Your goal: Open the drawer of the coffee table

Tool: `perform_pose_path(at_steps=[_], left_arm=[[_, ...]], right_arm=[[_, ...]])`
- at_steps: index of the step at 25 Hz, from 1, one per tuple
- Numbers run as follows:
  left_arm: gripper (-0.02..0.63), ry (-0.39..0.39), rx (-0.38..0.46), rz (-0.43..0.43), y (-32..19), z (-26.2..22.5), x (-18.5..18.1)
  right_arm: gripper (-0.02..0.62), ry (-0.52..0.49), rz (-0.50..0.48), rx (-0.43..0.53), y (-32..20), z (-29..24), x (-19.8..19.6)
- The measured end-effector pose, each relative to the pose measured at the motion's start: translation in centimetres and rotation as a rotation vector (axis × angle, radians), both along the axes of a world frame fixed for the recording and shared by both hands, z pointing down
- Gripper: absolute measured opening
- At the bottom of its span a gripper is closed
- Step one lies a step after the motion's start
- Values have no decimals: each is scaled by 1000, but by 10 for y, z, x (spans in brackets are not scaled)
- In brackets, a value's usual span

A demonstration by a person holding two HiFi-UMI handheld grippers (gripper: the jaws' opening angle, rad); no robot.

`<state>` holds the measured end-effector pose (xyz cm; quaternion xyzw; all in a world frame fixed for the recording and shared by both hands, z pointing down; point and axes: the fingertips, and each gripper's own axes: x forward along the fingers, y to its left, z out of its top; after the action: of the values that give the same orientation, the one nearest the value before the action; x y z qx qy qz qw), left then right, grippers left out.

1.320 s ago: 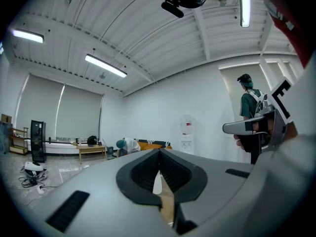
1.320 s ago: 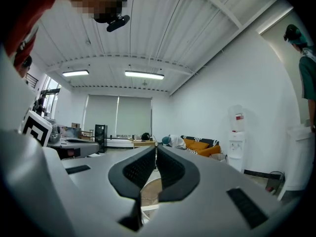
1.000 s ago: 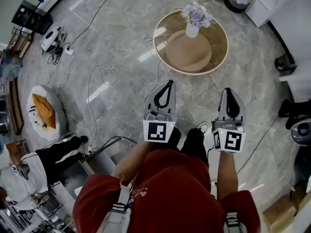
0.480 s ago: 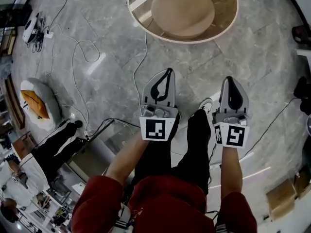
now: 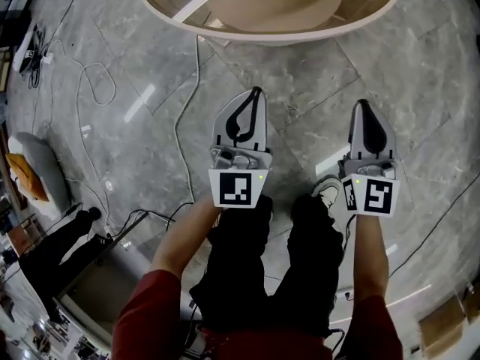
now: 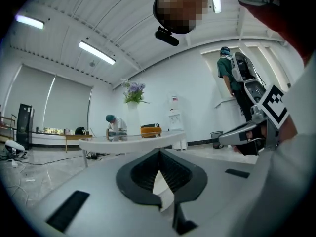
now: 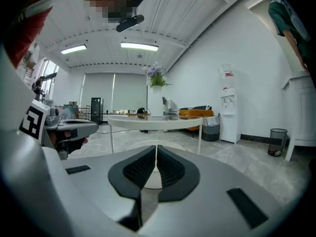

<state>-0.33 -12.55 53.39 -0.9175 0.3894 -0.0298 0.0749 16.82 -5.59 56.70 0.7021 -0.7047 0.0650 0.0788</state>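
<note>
Facing both grippers at twelve o'clock, the round coffee table (image 5: 285,6) lies well apart from them. The left gripper (image 5: 257,94) sits slightly nearer its rim than the right gripper (image 5: 361,105). Both sets of fingers are pressed together, holding nothing. No drawer front is visible.

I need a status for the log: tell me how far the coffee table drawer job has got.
Done: nothing yet; no open drawer shows on the coffee table. In hand: the left gripper and right gripper, both shut and empty, point at the table from short of its rim. Left: reach the table, grip the drawer and pull it open.
</note>
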Motion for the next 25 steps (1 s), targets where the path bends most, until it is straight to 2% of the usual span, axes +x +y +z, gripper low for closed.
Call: perform_pose_path(at_steps=[3, 6, 10, 12, 18, 25], left_arm=[[14, -13, 25, -3, -1, 67, -1], [14, -4, 23, -12, -7, 123, 1], [14, -7, 75, 14, -5, 176, 9], [14, -12, 65, 10, -6, 199, 7], [14, 3, 34, -65, -20, 237, 2], [14, -10, 42, -98, -30, 250, -4]], right_arm=[[23, 47, -34, 36, -10, 62, -2], [23, 46, -64, 60, -24, 121, -2], [23, 30, -83, 87, -44, 184, -8], [23, 17, -90, 91, -50, 207, -18], [23, 13, -138, 51, -53, 245, -51], [23, -55, -136, -10, -57, 280, -57]])
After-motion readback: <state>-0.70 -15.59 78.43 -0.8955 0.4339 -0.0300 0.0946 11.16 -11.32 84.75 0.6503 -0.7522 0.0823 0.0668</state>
